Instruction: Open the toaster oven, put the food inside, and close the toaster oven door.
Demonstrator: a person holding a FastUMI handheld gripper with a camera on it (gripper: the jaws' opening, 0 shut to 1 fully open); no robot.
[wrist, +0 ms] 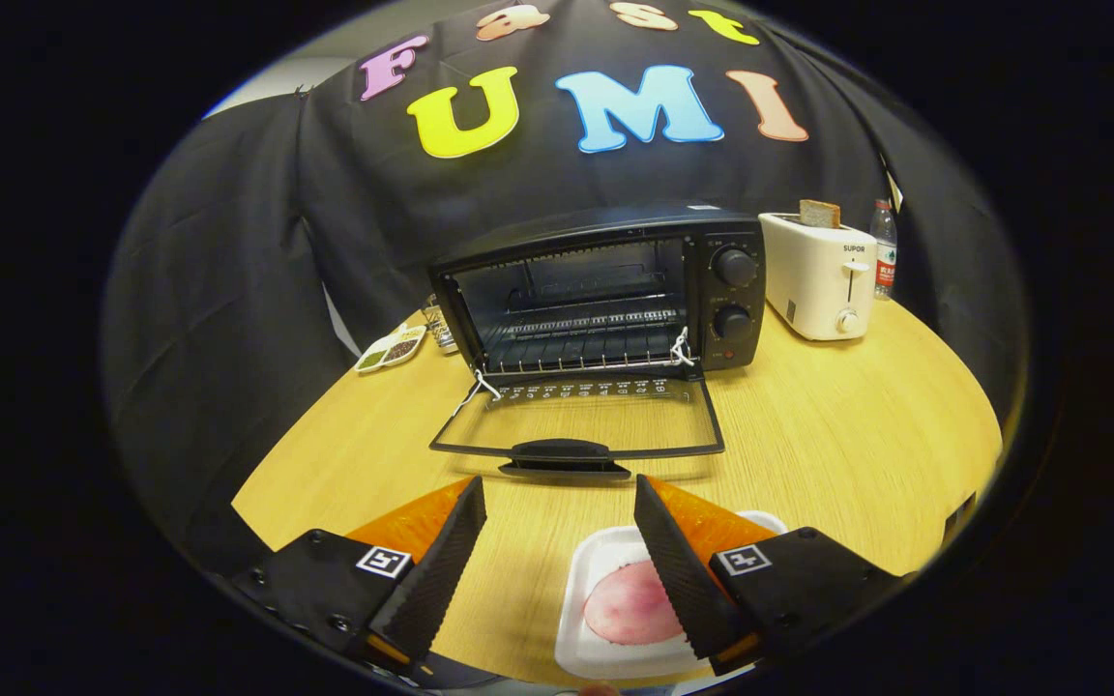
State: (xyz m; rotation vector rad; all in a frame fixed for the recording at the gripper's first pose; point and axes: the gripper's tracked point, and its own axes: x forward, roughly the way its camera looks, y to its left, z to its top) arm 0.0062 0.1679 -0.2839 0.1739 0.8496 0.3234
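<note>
I had the toaster oven [605,290] standing with its door [576,420] dropped flat on the table [857,445], while my gripper [557,503] hung wide open and empty above the food [627,604] on its white tray [588,580], so loading and closing remained.

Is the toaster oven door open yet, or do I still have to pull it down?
Open. The toaster oven door lies flat on the table, the rack inside exposed. The open gripper hovers over the food tray.
</note>
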